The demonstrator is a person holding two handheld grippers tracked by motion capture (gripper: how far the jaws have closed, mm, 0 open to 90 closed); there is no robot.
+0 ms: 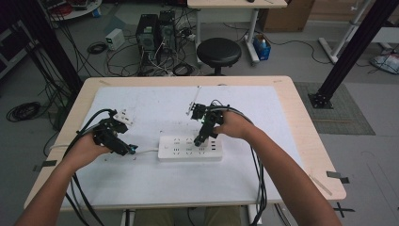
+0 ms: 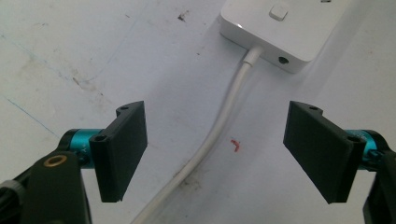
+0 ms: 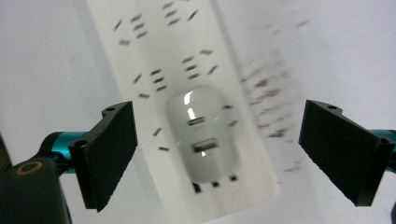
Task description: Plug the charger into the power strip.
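A white power strip (image 1: 190,148) lies in the middle of the white mat. A white USB charger (image 3: 202,133) is plugged into the power strip (image 3: 168,70), its two ports facing up. My right gripper (image 1: 202,137) hangs open just above the charger, and the right gripper view shows the jaws wide apart on either side of it, not touching. My left gripper (image 1: 128,149) is open at the strip's left end. In the left gripper view its jaws straddle the strip's white cable (image 2: 219,126), which runs from the strip's end (image 2: 280,28).
The white mat (image 1: 155,179) covers most of the wooden table (image 1: 301,122). A small white block (image 1: 123,116) rides on the left gripper. Beyond the table stand a black stool (image 1: 219,52), computer towers (image 1: 155,30) and tangled cables on the floor.
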